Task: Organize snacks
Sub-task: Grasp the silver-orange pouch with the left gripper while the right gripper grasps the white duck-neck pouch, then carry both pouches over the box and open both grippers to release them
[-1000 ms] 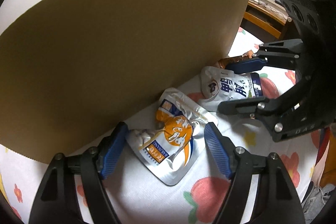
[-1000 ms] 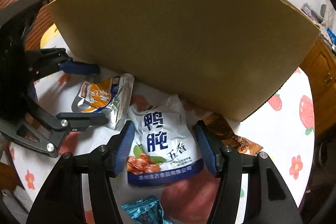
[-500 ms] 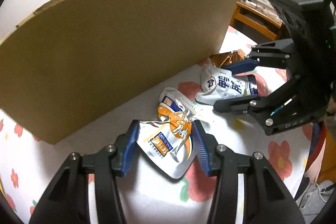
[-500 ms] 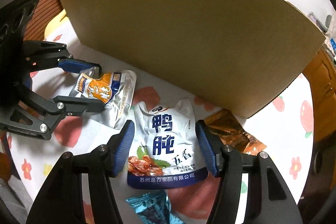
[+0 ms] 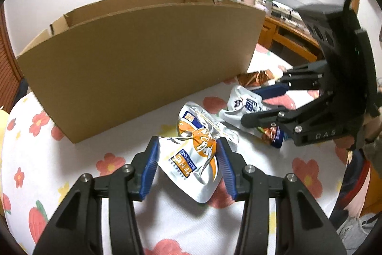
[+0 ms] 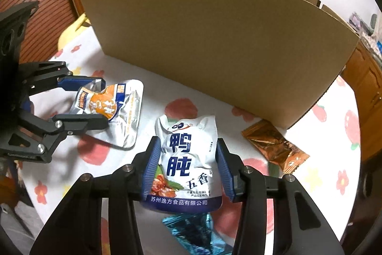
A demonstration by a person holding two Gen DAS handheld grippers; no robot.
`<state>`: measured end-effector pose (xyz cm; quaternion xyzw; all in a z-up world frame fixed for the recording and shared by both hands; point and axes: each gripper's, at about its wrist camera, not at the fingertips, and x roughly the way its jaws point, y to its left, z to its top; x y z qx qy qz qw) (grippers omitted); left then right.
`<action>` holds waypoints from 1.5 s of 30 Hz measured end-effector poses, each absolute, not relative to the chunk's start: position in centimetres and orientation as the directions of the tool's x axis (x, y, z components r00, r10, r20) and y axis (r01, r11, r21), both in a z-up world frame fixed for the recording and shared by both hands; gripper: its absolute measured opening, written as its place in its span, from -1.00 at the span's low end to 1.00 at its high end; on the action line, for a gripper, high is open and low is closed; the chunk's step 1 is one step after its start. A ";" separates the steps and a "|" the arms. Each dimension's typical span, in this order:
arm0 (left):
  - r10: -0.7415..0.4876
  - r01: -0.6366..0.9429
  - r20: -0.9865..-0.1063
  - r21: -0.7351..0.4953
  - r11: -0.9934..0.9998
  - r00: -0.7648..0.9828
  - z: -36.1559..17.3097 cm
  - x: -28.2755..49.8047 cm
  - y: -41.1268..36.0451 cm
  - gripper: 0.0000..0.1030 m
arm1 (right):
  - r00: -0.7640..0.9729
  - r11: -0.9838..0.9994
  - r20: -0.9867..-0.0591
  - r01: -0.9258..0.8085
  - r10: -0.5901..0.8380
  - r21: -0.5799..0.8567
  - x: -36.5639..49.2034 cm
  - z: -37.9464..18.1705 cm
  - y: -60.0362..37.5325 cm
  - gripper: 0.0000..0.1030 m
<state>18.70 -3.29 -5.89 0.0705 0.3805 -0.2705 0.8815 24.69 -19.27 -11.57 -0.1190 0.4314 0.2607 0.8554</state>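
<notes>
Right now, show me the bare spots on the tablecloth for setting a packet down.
Free: the cloth left of the orange-silver pouch, along the cardboard box front; also right of the copper sachet, past the box corner. Crowded: the middle, where that pouch, the white duck-gizzard bag, the teal packet and both grippers, left and right, bunch together.

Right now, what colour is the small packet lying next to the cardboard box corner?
Shiny copper-orange foil packet, clearest in the right wrist view.
</notes>
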 end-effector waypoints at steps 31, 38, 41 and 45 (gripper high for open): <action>-0.416 0.460 -0.557 -0.067 0.885 0.719 1.2 17.3 -0.9 -0.09 | 0.624 0.834 -0.660 -0.552 0.418 0.007 19.1 -3.9 -21.0 -0.10; -0.409 0.437 -0.518 -0.074 0.896 0.751 2.8 17.1 -0.1 -0.09 | 0.650 0.836 -0.630 -0.548 0.424 -0.003 18.7 -2.3 -21.0 -0.10; -0.399 0.421 -0.499 -0.073 0.904 0.769 3.6 17.4 0.3 -0.09 | 0.663 0.837 -0.617 -0.547 0.424 -0.012 18.6 -1.6 -21.0 -0.10; -0.389 0.409 -0.481 -0.068 0.910 0.786 4.7 17.9 0.6 -0.09 | 0.678 0.838 -0.603 -0.545 0.421 -0.028 18.7 -0.5 -21.0 -0.10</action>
